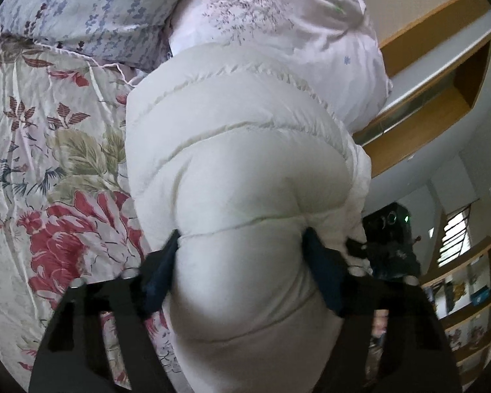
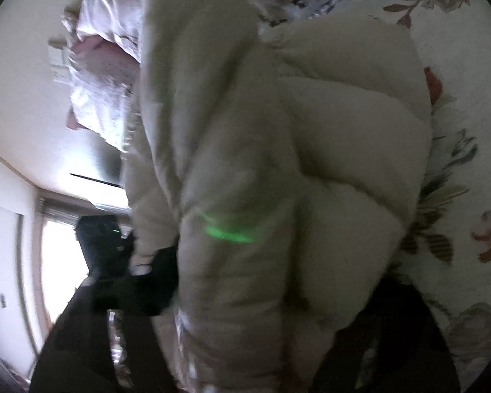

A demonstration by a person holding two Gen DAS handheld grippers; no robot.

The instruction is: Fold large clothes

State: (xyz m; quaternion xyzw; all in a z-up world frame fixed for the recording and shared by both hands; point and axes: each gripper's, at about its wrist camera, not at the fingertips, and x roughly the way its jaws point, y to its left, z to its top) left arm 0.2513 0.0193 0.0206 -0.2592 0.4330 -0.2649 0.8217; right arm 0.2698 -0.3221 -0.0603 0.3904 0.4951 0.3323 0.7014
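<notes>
A puffy white quilted down jacket [image 1: 239,150] lies on a floral bedspread [image 1: 49,163] and fills both views. My left gripper [image 1: 242,249] is shut on a thick fold of the jacket, one finger on each side of the padding. In the right wrist view, my right gripper [image 2: 278,278] is shut on the same jacket [image 2: 278,131], which bulges between its fingers; the right finger is mostly hidden by the fabric. Each gripper shows in the other's view as a dark shape beside the jacket: the right one [image 1: 389,245], the left one [image 2: 101,242].
Two pillows sit at the head of the bed, a blue-flowered one [image 1: 91,9] and a pale pink one [image 1: 278,26]. A wooden shelf unit [image 1: 435,98] and a bookshelf [image 1: 464,301] line the wall. A bright window [image 2: 59,262] is beyond the bed.
</notes>
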